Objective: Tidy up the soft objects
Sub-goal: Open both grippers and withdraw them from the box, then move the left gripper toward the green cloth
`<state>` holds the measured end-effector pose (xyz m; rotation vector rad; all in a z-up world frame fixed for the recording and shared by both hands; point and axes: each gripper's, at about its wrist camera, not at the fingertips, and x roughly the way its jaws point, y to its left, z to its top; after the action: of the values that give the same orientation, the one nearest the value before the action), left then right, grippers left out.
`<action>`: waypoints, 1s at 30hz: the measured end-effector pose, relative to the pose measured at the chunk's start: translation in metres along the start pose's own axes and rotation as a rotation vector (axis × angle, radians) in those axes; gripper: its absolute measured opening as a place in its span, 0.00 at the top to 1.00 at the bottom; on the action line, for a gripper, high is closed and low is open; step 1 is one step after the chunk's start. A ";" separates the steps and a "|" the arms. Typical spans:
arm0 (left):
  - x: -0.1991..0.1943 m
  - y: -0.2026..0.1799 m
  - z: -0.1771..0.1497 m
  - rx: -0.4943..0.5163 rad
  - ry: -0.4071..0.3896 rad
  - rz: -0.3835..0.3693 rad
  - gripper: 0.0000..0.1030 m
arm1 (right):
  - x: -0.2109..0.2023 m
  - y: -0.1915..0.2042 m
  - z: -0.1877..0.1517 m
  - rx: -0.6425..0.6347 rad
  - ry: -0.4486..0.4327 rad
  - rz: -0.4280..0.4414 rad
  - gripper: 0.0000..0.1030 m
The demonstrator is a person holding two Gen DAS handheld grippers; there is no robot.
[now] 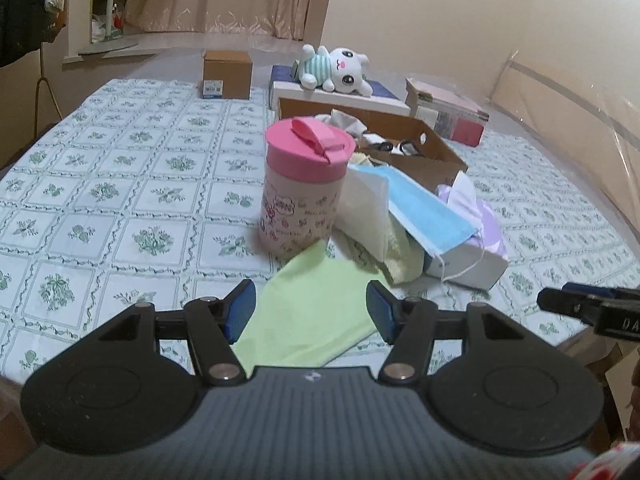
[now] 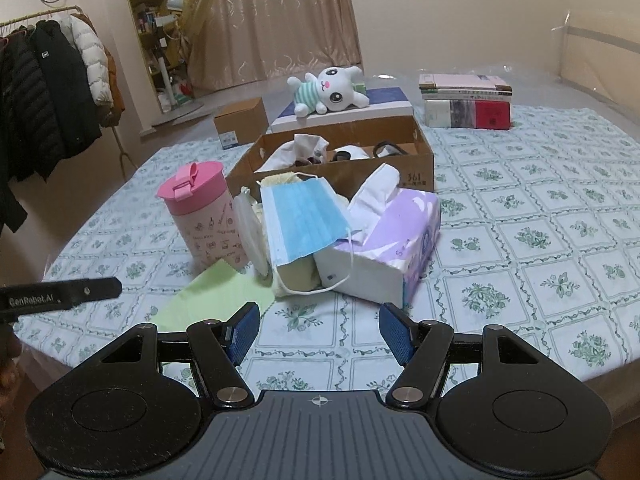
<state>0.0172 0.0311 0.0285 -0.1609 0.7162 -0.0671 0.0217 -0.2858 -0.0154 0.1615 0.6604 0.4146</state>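
The green cloth (image 1: 316, 304) is spread flat on the tablecloth (image 1: 120, 208), directly ahead of and partly beneath the left gripper (image 1: 311, 311), whose fingers are held wide apart and empty. The right gripper (image 2: 319, 330), likewise spread, is set farther off, the cloth lying to its forward left; the left is judged nearer.

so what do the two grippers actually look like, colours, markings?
Both match. The left gripper and right gripper have a black linkage with silver pivot pins, round black side discs, a ribbed grey centre body and blue textured pads. White "GenRobot.AI" lettering shows on the left one in the right wrist view. No cables or sleeves are visible.
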 end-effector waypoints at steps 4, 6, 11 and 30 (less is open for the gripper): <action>0.007 -0.004 -0.004 0.013 0.023 0.000 0.44 | 0.001 -0.001 0.000 -0.004 -0.001 -0.006 0.36; 0.011 -0.005 -0.006 0.016 0.034 -0.002 0.44 | 0.003 -0.001 0.000 -0.004 0.002 -0.007 0.36; 0.021 -0.007 -0.011 0.029 0.063 -0.002 0.44 | 0.006 -0.003 -0.002 0.001 0.009 -0.007 0.36; 0.044 -0.006 -0.019 0.079 0.097 -0.053 0.40 | 0.024 -0.004 -0.004 0.004 0.050 -0.012 0.36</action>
<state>0.0381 0.0180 -0.0131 -0.1016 0.8045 -0.1549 0.0377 -0.2795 -0.0336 0.1514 0.7107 0.4071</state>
